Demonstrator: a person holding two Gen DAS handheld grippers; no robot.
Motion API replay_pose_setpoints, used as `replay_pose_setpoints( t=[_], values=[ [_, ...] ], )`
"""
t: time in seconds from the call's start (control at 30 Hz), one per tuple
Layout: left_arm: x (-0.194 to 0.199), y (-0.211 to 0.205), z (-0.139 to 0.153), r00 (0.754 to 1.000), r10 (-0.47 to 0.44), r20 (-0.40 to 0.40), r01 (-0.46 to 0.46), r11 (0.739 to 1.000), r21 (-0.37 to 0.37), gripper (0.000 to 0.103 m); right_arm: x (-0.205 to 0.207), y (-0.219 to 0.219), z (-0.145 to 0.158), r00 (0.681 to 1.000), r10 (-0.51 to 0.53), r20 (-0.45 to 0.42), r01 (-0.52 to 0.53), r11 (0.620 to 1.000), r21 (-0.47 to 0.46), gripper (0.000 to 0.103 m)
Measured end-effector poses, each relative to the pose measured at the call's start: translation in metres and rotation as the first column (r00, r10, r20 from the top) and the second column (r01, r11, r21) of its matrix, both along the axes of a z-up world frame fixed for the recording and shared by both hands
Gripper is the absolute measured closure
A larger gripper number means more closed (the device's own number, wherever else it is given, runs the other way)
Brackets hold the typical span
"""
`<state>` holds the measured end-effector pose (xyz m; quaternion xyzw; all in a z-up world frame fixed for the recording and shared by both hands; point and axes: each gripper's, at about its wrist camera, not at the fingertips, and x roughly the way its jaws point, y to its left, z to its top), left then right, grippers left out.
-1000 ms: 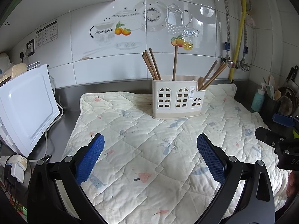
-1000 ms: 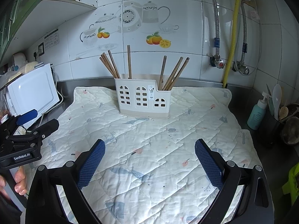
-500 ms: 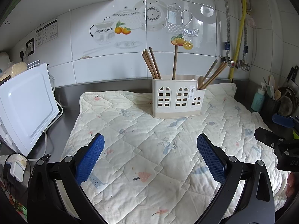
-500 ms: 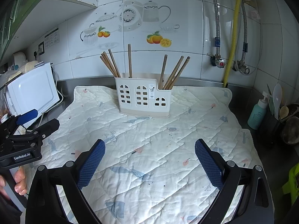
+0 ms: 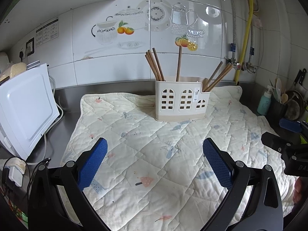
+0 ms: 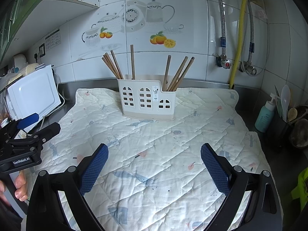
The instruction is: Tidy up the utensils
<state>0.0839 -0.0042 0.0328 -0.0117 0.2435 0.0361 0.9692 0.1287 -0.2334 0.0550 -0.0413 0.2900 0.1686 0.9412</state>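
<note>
My left gripper [image 5: 155,160] hangs over the near part of a cream quilted mat printed with small pastel figures [image 5: 154,173], its blue textured pads spread wide with nothing between them. My right gripper [image 6: 154,161] is the same, wide apart and empty, low over the mat [image 6: 163,163]. Both point toward the cream plastic utensil holder with arched window cut-outs [image 5: 182,101], which stands upright at the far side of the mat, well apart from my fingertips, roughly centred ahead of both pairs and close to the white tiled wall.

Brown wooden chopsticks [image 6: 112,65] stand in the holder [image 6: 147,100] in three groups. I count four leaning left in the left compartment, one nearly upright in the middle [image 6: 132,61], and three leaning right in the low right compartment [image 6: 180,73]; that makes eight, though the crowded left bunch could hide another. From the left wrist view a pale rounded wooden tip also shows in the right compartment, too small to identify.

Off the mat, a white boxy appliance [image 5: 27,107] sits at the left, and a teal pump bottle [image 6: 264,116] at the right beside a dark pot of spoons
</note>
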Motion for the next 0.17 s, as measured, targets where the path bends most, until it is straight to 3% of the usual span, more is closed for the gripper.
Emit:
replay_pose_setpoints(
  t=[0.17],
  values=[
    [0.0012, -0.0007, -0.0011, 1.0, -0.005, -0.008, 0.005, 1.0, -0.008, 0.005, 0.0004, -0.0014, -0.0016, 1.0, -0.001, -0.004, 0.001, 1.0, 0.001, 0.01]
  ],
)
